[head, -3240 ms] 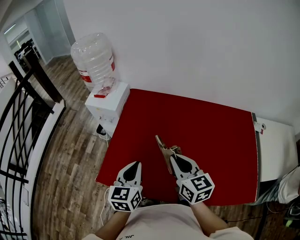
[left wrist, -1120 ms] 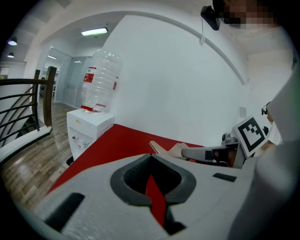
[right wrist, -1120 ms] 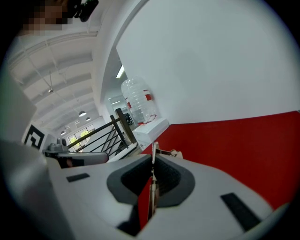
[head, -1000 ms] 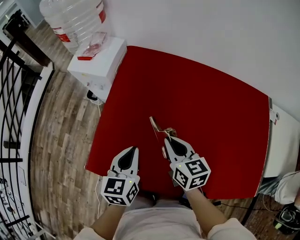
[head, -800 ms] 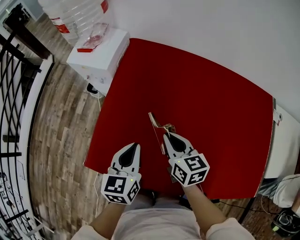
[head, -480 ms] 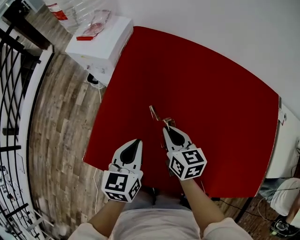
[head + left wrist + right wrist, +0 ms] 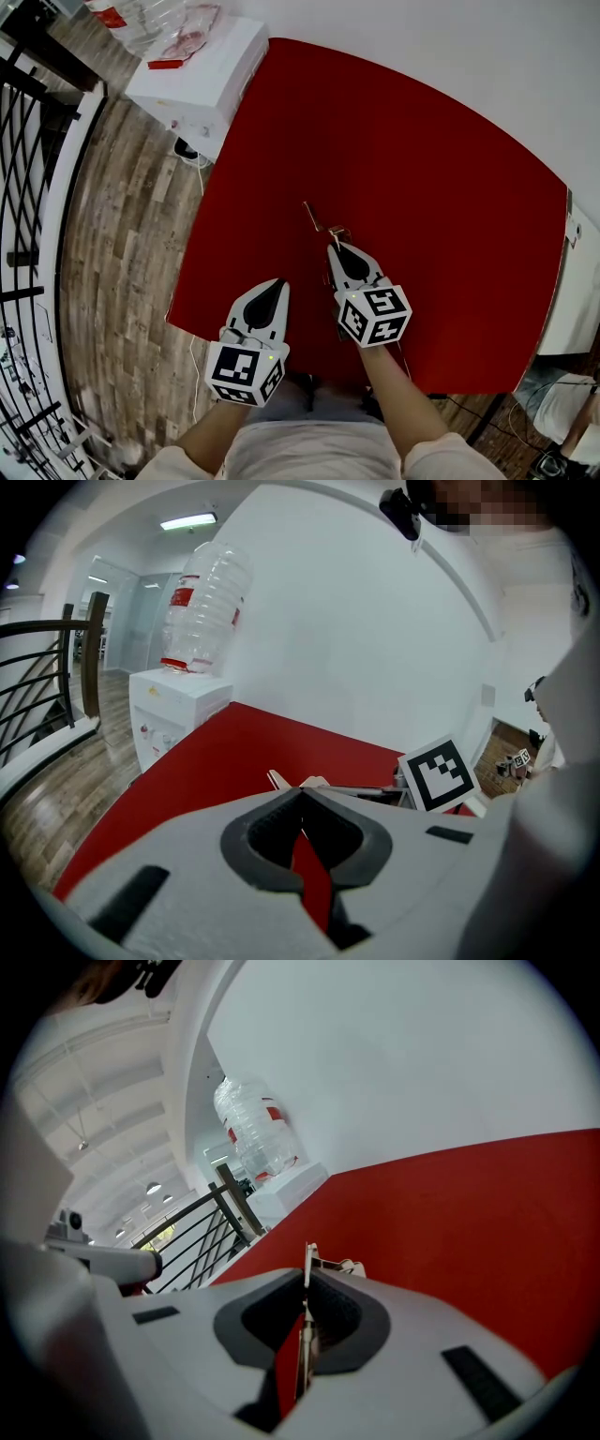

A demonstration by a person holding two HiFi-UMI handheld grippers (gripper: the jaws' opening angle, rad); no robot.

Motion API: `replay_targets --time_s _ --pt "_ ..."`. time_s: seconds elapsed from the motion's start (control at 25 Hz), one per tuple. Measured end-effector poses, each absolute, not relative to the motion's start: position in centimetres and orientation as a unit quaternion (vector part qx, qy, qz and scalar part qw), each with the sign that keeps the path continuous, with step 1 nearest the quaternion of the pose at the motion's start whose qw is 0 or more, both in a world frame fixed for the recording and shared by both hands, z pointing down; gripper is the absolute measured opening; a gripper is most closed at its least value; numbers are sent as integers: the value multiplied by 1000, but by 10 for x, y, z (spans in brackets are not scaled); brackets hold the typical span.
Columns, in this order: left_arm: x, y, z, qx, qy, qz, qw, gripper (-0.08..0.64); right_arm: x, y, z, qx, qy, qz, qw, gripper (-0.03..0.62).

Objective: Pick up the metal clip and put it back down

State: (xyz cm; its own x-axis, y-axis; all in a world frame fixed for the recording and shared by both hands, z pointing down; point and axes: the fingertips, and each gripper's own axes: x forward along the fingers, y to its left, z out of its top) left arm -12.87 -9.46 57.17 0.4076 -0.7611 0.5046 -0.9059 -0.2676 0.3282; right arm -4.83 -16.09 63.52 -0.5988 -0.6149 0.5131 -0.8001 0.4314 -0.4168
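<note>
As the head view looks down, table (image 7: 441,159): red top against a white wall (image 7: 469,47), wood floor (image 7: 122,234) to its left.
Right gripper (image 7: 335,247): over the table's near middle, pointing away from the person, with its marker cube (image 7: 373,315) toward the body.
Clip (image 7: 318,219): thin metal, sticking out past the right gripper's tips over the red top; whether it touches the top cannot be told.
Left gripper (image 7: 278,283): just left of the right one and apart from it, above the table's near edge.
Dispenser (image 7: 202,75): white, beside the table's far left corner, bearing a clear bottle (image 7: 159,17).
Railing (image 7: 23,187): black bars along the far left.

Left gripper view, jaws: tips pressed together with nothing between them; only the red top shows through the gap behind.
Clip from here: its pale end pokes out just beyond the jaw tips, with the right gripper's cube to its right.
Background: bottle and dispenser at the table's far corner, railing to the left.

Right gripper view, jaws: nearly closed, pinching the clip's flat plate, which stands on edge between the pads.
Clip (image 7: 307,1256): its front end juts out ahead of the tips, a wire loop showing just to its right.
Beyond: red top, white wall, bottle and railing to the left.
</note>
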Motion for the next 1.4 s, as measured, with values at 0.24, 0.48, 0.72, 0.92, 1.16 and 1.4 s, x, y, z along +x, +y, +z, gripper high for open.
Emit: replay_targets --time_s 0.24,0.48,0.72,0.92,1.16,1.4 --pt "-133 -90 583 783 -527 136 300 5 -50 -166 647 426 -832 326 146 20" --pt "-132 -93 586 782 -527 133 305 5 -51 -169 654 418 -831 335 152 20" --pt "-132 -95 586 782 -527 131 306 5 -47 -172 661 421 -824 345 158 21" --pt "-131 -95 587 781 -528 130 308 5 -41 -175 665 430 -818 344 166 38" --pt "-130 -94 590 780 -527 132 311 5 -32 -177 673 441 -812 338 176 94" --pt "-130 -92 589 779 -527 135 311 5 -30 -177 672 438 -812 343 178 114"
